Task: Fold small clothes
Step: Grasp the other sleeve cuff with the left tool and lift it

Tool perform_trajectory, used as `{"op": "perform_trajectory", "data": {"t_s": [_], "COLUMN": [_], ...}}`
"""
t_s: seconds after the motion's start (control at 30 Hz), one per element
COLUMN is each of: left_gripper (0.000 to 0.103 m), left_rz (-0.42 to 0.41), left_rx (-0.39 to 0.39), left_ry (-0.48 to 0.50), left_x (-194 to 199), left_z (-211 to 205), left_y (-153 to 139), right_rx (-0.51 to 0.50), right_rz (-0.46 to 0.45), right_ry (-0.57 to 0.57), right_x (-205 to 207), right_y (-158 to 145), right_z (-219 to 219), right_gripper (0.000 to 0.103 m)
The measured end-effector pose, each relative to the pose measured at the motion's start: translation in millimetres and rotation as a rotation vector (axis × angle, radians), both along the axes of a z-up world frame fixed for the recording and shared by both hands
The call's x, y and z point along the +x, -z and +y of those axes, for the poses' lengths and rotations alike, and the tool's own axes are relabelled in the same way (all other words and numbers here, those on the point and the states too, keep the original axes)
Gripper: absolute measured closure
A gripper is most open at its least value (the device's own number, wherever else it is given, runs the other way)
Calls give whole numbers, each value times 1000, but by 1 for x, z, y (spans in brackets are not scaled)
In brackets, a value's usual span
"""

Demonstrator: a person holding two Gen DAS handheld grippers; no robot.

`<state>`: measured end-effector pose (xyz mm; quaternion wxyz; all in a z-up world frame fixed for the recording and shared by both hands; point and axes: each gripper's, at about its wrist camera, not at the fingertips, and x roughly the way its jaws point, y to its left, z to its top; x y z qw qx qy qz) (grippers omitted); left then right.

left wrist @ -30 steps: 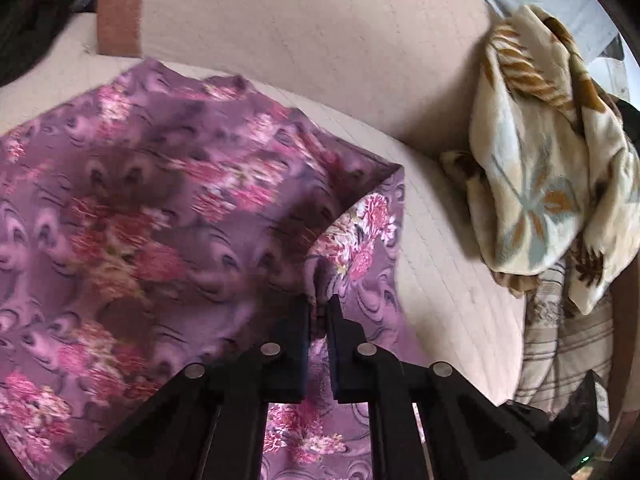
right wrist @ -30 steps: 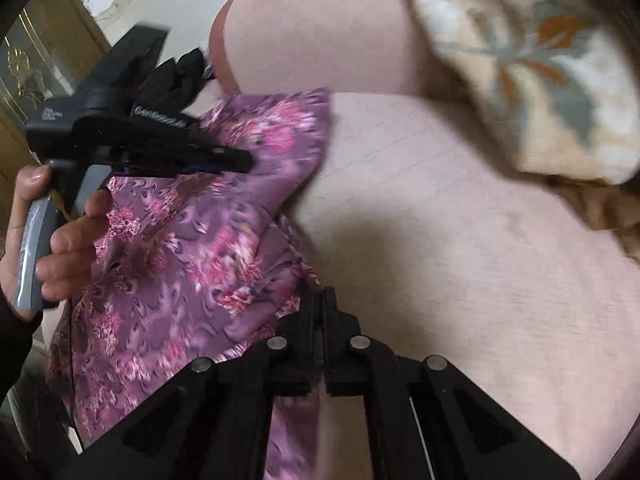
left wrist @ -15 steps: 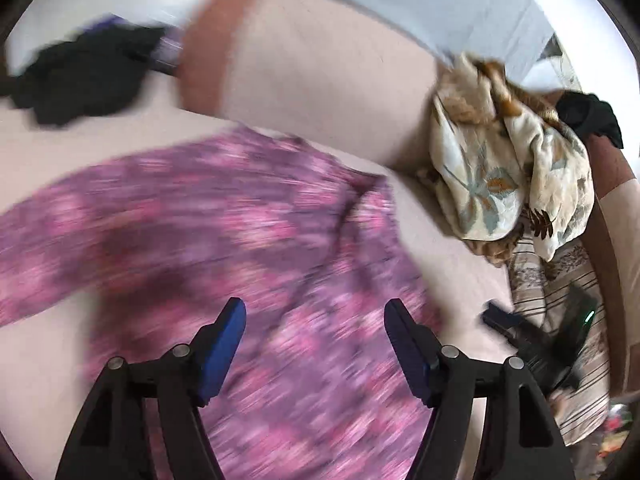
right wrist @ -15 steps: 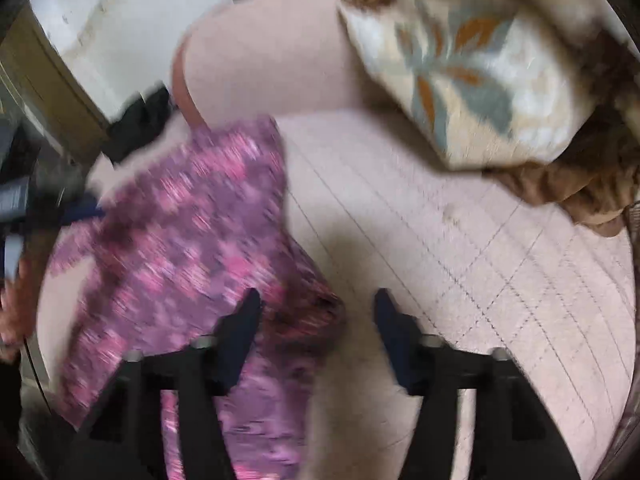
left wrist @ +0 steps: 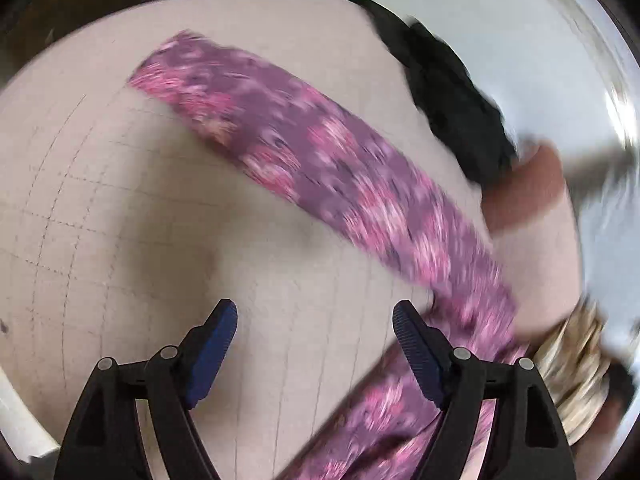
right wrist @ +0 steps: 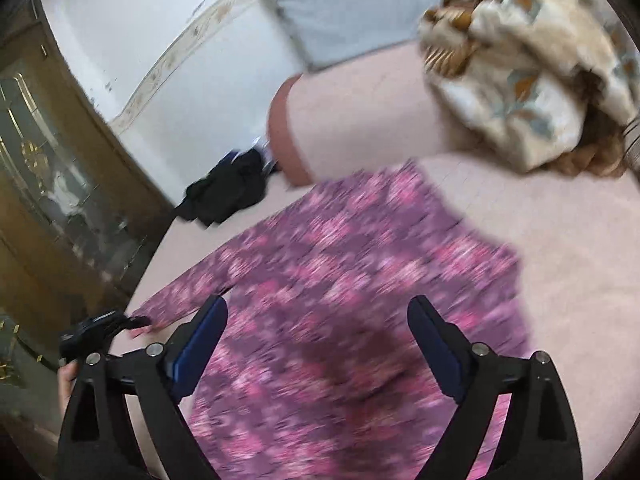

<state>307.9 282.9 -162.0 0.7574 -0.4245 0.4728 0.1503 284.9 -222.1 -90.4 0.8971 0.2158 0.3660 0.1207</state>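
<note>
Garment of purple cloth with pink flowers is lying spread on the pale pink sofa seat, its far edge nearing the sofa back. In the right wrist view the right claw is hovering above the near part of the garment; its jaws are opening, they are standing wide apart, and nothing is being pressed between the blue pads. The cloth is showing below the gap, not gripped. At the lower left of the same view the left claw is pointing at the tip of a sleeve that is reaching out to the left, with a hand holding its handle; whether the tip is touching the sleeve cannot be told through the blur.

In the left wrist view the left claw is hanging over bare quilted seat; its jaws are also opening, wide apart, with nothing between them. The sleeve is running as a long band from far left to near right, passing behind the right finger.

A black cloth is lying at the far left end of the seat, near the sofa arm. A cream blanket with leaf print is being heaped at the far right, against the sofa back.
</note>
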Motion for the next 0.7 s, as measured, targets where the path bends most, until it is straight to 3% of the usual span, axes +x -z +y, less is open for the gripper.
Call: {"op": "perform_trajectory", "data": {"t_s": [0.23, 0.33, 0.43, 0.53, 0.6, 0.63, 0.67, 0.7], "left_gripper": [20, 23, 25, 30, 57, 65, 84, 90], "left_rz": [11, 44, 26, 39, 94, 118, 127, 119], "left_rx": [-90, -12, -52, 23, 119, 159, 190, 196], "left_ry": [-193, -268, -311, -313, -300, -306, -302, -282], "left_x": [28, 37, 39, 52, 63, 64, 65, 67], "left_z": [86, 122, 140, 141, 140, 137, 133, 129], "left_y": [25, 39, 52, 47, 47, 47, 43, 39], "right_rx": [6, -24, -11, -56, -58, -52, -52, -57], "right_rz": [52, 37, 38, 23, 31, 42, 50, 62], "right_ry": [-80, -131, -212, -236, -248, -256, -259, -257], "right_x": [23, 29, 37, 41, 44, 46, 47, 47], "right_y": [5, 4, 7, 13, 18, 22, 24, 27], "right_z": [74, 101, 120, 140, 146, 150, 151, 152], "right_gripper": [12, 12, 12, 12, 17, 20, 26, 31]}}
